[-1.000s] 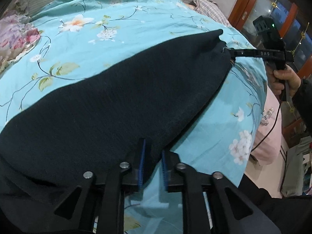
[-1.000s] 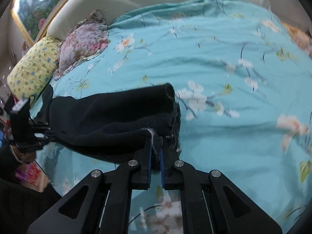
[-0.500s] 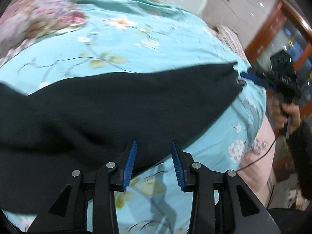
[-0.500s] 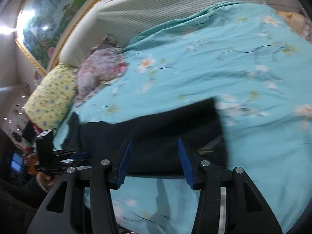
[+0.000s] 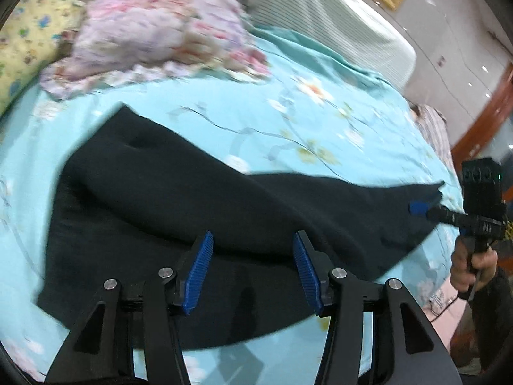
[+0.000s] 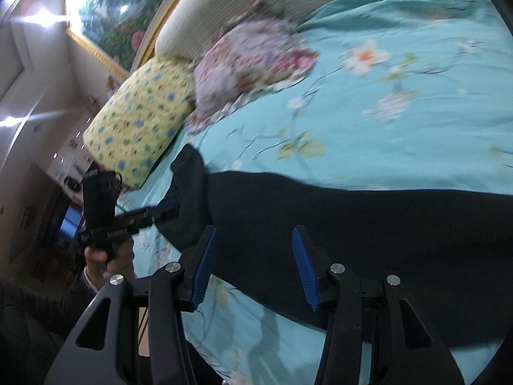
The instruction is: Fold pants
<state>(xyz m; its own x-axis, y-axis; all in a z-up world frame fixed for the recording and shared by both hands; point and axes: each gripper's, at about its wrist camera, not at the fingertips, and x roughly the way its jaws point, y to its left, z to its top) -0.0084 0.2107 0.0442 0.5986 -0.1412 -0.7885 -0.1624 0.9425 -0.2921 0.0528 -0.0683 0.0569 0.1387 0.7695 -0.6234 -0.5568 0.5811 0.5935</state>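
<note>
The dark navy pants [image 5: 179, 211] lie flat, folded lengthwise, across the turquoise floral bedspread [image 5: 288, 122]. My left gripper [image 5: 253, 266] is open and empty, held just above the pants' near edge at the wide end. My right gripper [image 6: 253, 266] is open and empty above the near edge of the pants [image 6: 368, 224]. In the left wrist view the right gripper [image 5: 423, 207] shows at the leg end of the pants. In the right wrist view the left gripper [image 6: 166, 208] shows beside the wide end.
A pink floral pillow [image 5: 154, 32] and a yellow floral pillow [image 6: 138, 122] lie at the head of the bed, by the striped headboard [image 5: 336, 22]. A framed painting [image 6: 128, 9] hangs above. The bed's near edge runs under both grippers.
Both grippers let go of the pants, opened wide and drew back and up. The pants now rest flat on the bed.
</note>
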